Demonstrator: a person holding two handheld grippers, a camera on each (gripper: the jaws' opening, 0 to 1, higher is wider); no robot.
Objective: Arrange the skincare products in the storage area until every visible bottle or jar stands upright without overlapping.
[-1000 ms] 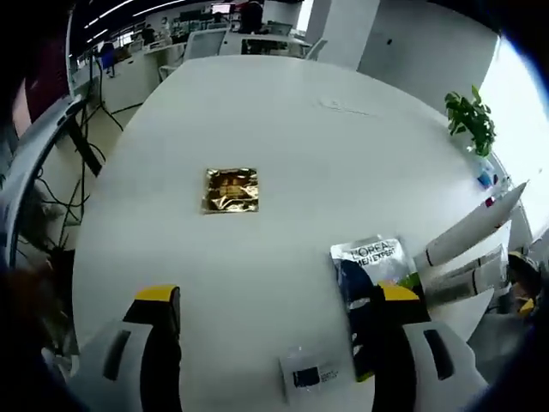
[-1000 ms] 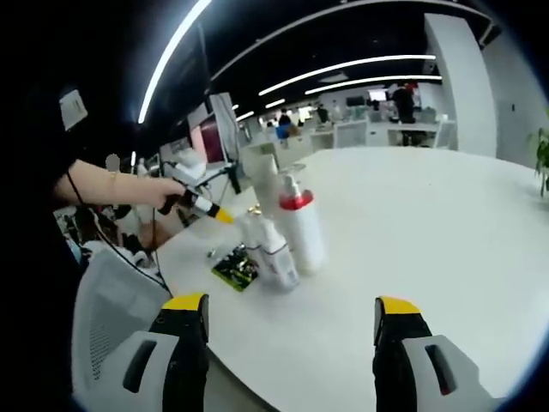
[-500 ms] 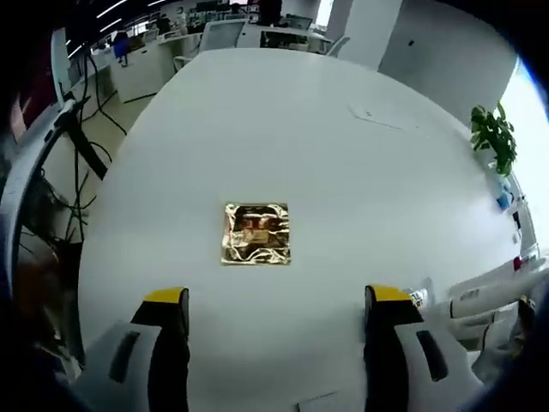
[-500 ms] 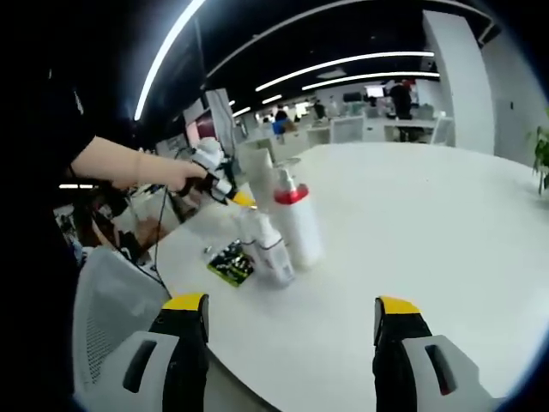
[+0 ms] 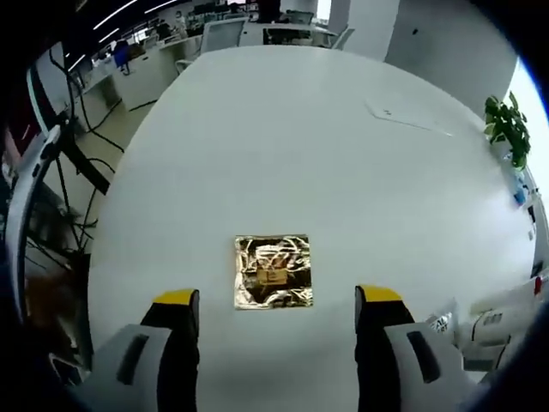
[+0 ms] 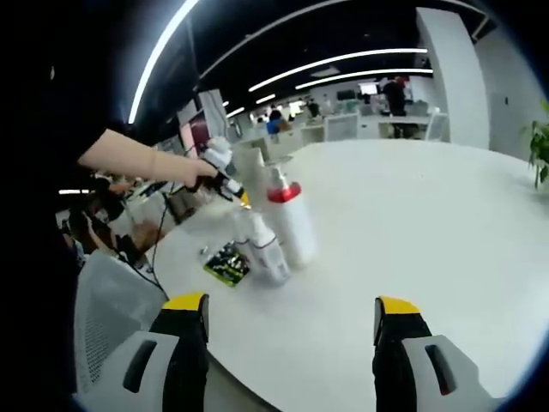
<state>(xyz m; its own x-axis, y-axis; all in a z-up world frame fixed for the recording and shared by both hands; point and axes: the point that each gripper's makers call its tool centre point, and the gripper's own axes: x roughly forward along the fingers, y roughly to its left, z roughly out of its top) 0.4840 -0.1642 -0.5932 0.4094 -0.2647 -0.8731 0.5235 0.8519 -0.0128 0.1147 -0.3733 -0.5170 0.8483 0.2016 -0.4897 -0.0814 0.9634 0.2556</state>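
Left gripper view: white table (image 5: 343,146), large and rounded. Left gripper (image 5: 279,309) low over the near part of the table, jaws wide apart and holding nothing. Gold foil sachet (image 5: 273,271) lying flat on the table between the two jaw tips, touching neither. White tubes (image 5: 493,319) at the right edge of the view, lying on their sides, partly cut off. Potted plant (image 5: 508,129) at the far right side of the table. Desks and chairs beyond the far end.

Right gripper view: right gripper (image 6: 292,319) above the near table edge, jaws spread open with nothing between them. Ahead and to the left, a cluster of products on the table: a tall white bottle with a red collar (image 6: 287,221), upright; a smaller white bottle (image 6: 263,249) just beside it, nearer the camera; a dark sachet (image 6: 225,264) flat on the table to their left. A person's hand (image 6: 202,176) holds the other gripper just behind the cluster; whether it touches anything cannot be told.
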